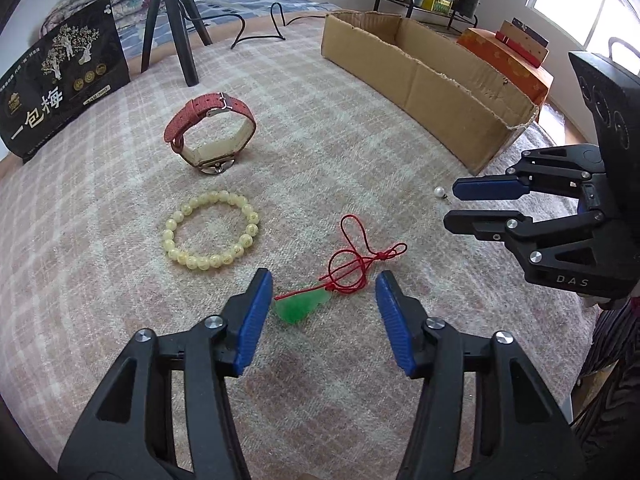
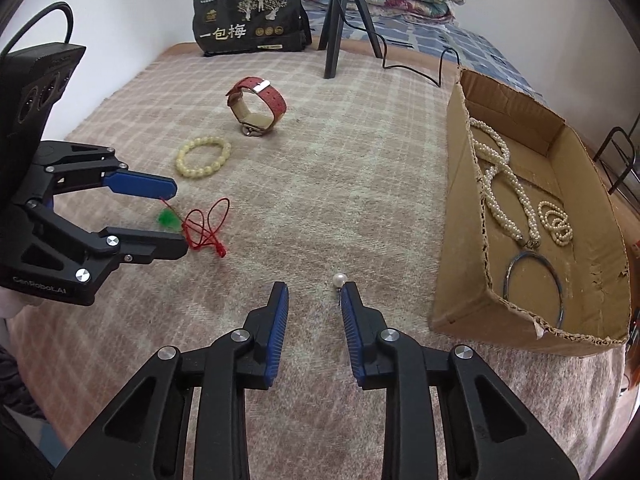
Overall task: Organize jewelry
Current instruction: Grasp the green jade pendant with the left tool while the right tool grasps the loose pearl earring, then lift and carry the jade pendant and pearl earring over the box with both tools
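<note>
Your bed, under its pink plaid blanket [image 2: 340, 184], carries everything, and the long cardboard box [image 2: 452, 216] at its right side serves as the landmark: inside it you have a twisted pearl necklace [image 2: 500, 176] along the near wall, a small pearl bracelet [image 2: 555, 224] just beside that, and a thin metal bangle [image 2: 534, 286] at the end nearest you. Far across the blanket from the box stand a black printed bag [image 2: 248, 20] and a black tripod [image 2: 344, 20] with a cable trailing toward the box. Your left gripper [image 1: 324, 300] holds its fingers wide apart, low over the blanket well left of the box, with nothing between them but the green jade pendant [image 1: 300, 306], which lies untouched inside the gap with its red cord [image 1: 360, 256] looping away toward the box. Your right gripper [image 2: 314, 292] has its fingers moderately apart and empty, near the box's closest corner. The red-strapped watch [image 2: 258, 106] stands on edge well left of the box, toward the bag, and the pale yellow bead bracelet [image 2: 203, 157] lies flat just beyond it, farther from the box. The single pearl earring [image 2: 339, 279] rests on the blanket close to the box's near corner, right at the tip of your right gripper's box-side finger
</note>
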Tool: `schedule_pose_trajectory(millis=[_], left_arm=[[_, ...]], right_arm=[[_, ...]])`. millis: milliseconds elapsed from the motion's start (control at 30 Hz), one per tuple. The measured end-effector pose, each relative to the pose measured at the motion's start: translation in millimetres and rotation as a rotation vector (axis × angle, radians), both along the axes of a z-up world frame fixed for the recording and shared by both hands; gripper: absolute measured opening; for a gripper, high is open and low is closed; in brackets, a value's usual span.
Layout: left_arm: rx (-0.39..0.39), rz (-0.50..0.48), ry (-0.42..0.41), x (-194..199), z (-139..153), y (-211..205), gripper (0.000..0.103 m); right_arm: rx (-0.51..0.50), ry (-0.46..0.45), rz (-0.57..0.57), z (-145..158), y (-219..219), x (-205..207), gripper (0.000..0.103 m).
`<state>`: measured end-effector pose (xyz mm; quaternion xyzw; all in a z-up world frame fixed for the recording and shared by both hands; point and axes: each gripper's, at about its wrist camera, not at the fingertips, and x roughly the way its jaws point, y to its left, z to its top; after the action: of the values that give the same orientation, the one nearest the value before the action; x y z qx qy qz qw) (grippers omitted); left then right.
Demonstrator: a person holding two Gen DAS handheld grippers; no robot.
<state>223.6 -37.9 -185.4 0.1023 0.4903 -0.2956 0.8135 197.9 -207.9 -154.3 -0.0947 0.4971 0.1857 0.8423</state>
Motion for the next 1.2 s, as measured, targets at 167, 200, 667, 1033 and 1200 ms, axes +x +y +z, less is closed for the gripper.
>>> schedule_pose_trajectory(millis=[167, 200, 667, 1033, 1200], left_arm=[[0.012, -0.004, 0.004, 4, -5, -2, 0.053], [0.013, -0.004, 0.005, 5, -6, -2, 0.053], [0.045, -0.013, 0.002, 0, -12, 1, 0.037], [0.057, -0.012, -0.007, -5, -11, 1, 0.019], [0.056, -0.007, -0.019, -7, -10, 2, 0.019]], right_arm=[[-0.002, 0.002, -0.009, -3, 0, 1, 0.025], [-0.003, 0.001, -0.014, -3, 0, 2, 0.025], [-0.001, 0.006, -0.065, -10, 1, 6, 0.025], [-0.010, 0.009, -0.085, -14, -2, 10, 0.008], [-0.008, 0.002, -0.083, -13, -1, 9, 0.007]])
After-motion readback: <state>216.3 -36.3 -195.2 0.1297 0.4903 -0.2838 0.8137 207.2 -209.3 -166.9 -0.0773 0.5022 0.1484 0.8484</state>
